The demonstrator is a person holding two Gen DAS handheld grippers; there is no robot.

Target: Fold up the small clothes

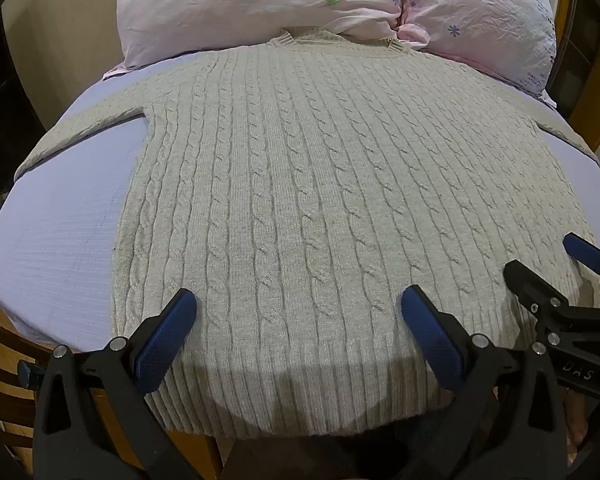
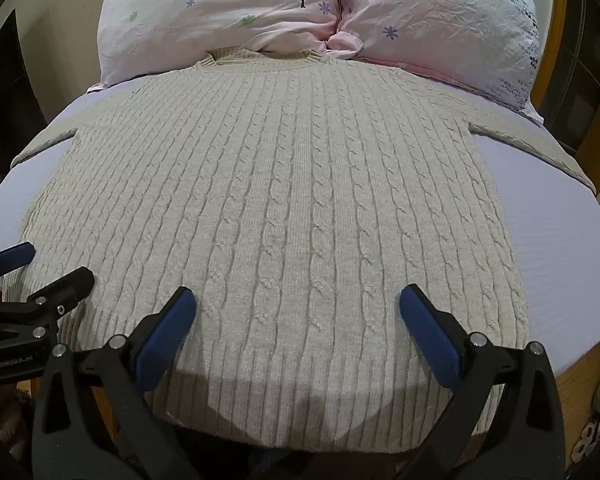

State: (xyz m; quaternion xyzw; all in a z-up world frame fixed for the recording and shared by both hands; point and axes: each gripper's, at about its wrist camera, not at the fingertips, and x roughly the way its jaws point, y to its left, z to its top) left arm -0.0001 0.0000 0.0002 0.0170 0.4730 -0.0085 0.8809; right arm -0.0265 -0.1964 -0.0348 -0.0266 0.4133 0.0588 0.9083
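Left wrist view: cream cable-knit sweater [image 1: 300, 184] spread flat, front up, on a pale lilac sheet [image 1: 60, 248], collar at the far end against two pink floral pillows [image 1: 260, 4], ribbed hem at the near edge, hanging slightly over the bed's wooden frame [image 1: 4, 344]. Left sleeve angled out to the near left. Left gripper [image 1: 299, 309] released, blue pads wide apart above the hem, nothing between them. Right gripper [image 1: 548, 264] at the right edge, just beside, also spread apart.

Right wrist view: same sweater [image 2: 292, 200] flat across the sheet [image 2: 560, 240], right sleeve running out to the far right. Right gripper [image 2: 298, 307] released, holding nothing, poised over the hem. Left gripper [image 2: 48, 264] at the left edge, fingers parted, over the sweater's near left corner. Pillows [image 2: 240, 8] at the far end, touching the collar.
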